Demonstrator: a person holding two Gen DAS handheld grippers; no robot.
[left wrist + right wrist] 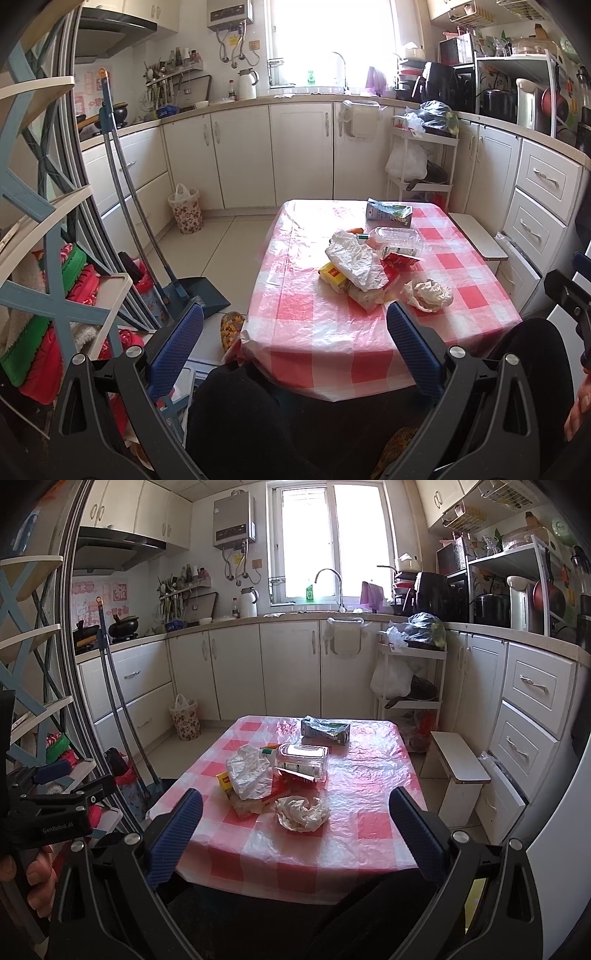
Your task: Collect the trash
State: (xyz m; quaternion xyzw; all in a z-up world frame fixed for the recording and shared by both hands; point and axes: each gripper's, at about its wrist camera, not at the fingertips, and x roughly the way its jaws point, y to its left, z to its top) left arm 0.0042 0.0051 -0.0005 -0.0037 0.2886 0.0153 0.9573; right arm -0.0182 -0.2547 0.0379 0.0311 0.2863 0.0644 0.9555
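Right, from your left wrist view: your left gripper (295,325) hangs at the near edge of the checked table (461,295), blue fingers (177,347) spread wide with nothing between them. Past them the trash sits mid-table: a crumpled tissue (430,293) nearest, beside it a white plastic bag (356,264) draped over a yellow packet (330,275), behind those a clear plastic box (399,238), and a flattened carton (388,212) at the far edge. Left of the table, on the floor, stands a floral bin (185,210).

Over to your right wrist view: your right gripper (295,806) is also released and empty, fingers (417,834) straddling the near corner, the tissue (303,814) just ahead between them. The bag (251,771), box (304,760) and carton (325,730) line up behind it.
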